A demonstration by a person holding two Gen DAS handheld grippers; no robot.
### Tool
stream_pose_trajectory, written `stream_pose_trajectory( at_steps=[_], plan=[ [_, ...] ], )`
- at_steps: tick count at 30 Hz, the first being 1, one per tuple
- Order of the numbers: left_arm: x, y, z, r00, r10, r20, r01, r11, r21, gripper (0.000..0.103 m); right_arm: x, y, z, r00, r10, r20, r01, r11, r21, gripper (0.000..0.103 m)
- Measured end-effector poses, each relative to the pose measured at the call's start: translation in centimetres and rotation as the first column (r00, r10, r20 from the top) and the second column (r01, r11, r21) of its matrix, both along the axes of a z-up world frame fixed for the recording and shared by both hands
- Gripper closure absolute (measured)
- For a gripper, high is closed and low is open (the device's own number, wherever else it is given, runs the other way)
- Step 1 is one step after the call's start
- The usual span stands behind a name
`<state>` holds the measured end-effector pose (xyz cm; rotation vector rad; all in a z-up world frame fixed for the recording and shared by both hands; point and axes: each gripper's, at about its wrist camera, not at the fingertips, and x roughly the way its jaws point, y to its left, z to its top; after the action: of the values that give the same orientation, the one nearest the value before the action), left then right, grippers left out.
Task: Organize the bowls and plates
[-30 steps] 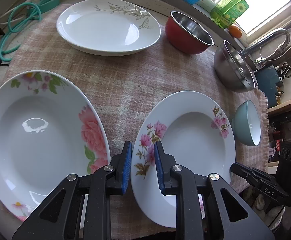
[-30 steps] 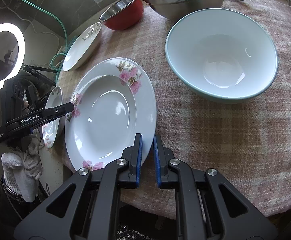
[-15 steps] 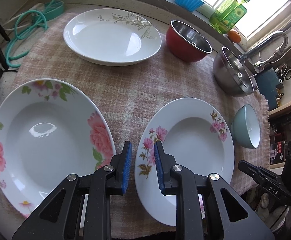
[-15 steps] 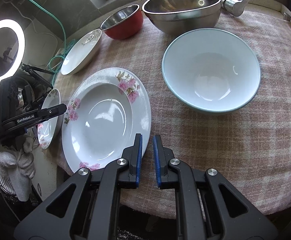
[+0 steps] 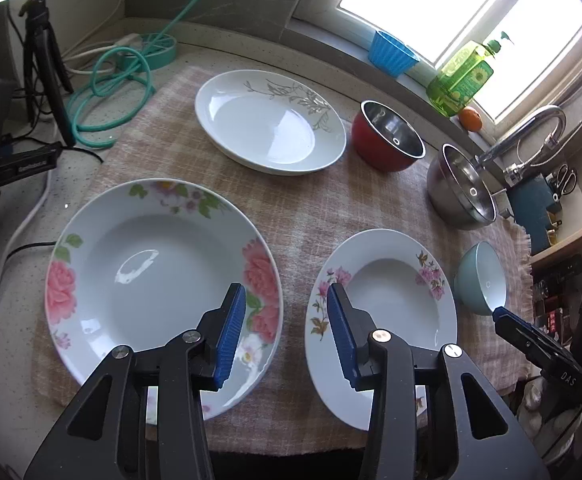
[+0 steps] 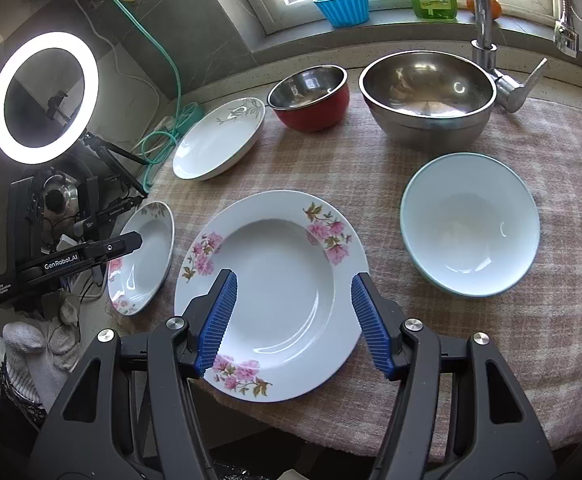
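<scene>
Here both claws gape, gripping nothing: the left gripper (image 5: 286,330) above the checked cloth (image 5: 299,208), the right gripper (image 6: 293,316) over the pink-flowered white soup plate (image 6: 275,292). Its near rim is partly hidden behind the blue pads (image 6: 219,316).

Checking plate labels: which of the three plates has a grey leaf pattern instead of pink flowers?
The far plate beside the red bowl; the two nearer plates carry pink blooms.

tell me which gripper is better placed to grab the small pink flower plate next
Right. The right gripper is open with its fingers straddling the small pink-flower plate. The left gripper is open over the cloth gap beside that plate.
</scene>
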<state>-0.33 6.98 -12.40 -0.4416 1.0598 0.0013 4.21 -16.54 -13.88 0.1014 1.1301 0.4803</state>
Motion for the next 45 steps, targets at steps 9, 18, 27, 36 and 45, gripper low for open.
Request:
stream_pose_trajectory(
  at_steps=[9, 18, 27, 36, 45],
  plan=[
    [-3.5, 5.2, 0.1, 0.983, 0.185, 0.016, -0.185, 0.983, -0.022, 0.062, 1.1, 5.0, -0.4, 0.994, 0.107, -0.023, -0.107, 0.994, 0.022, 0.041],
    [-6.8, 9.7, -1.4, 0.945, 0.327, -0.009, -0.328, 0.944, -0.035, 0.062, 2.6, 11.4, -2.3, 0.971, 0.231, -0.062, -0.229, 0.973, 0.028, 0.041],
    [-7.8, 11.2, -3.0, 0.928, 0.371, -0.034, -0.373, 0.925, -0.070, 0.062, 3.7, 16.9, -4.8, 0.935, 0.335, -0.116, -0.335, 0.942, 0.028, 0.041],
    [-7.4, 11.7, -4.2, 0.923, 0.380, -0.059, -0.385, 0.917, -0.107, 0.062, 5.0, 20.1, -7.1, 0.913, 0.370, -0.171, -0.371, 0.928, 0.026, 0.053],
    [-7.1, 12.2, -5.1, 0.923, 0.377, -0.083, -0.385, 0.915, -0.124, 0.064, 5.3, 21.9, -8.6, 0.899, 0.390, -0.199, -0.395, 0.918, 0.015, 0.067]
  ],
)
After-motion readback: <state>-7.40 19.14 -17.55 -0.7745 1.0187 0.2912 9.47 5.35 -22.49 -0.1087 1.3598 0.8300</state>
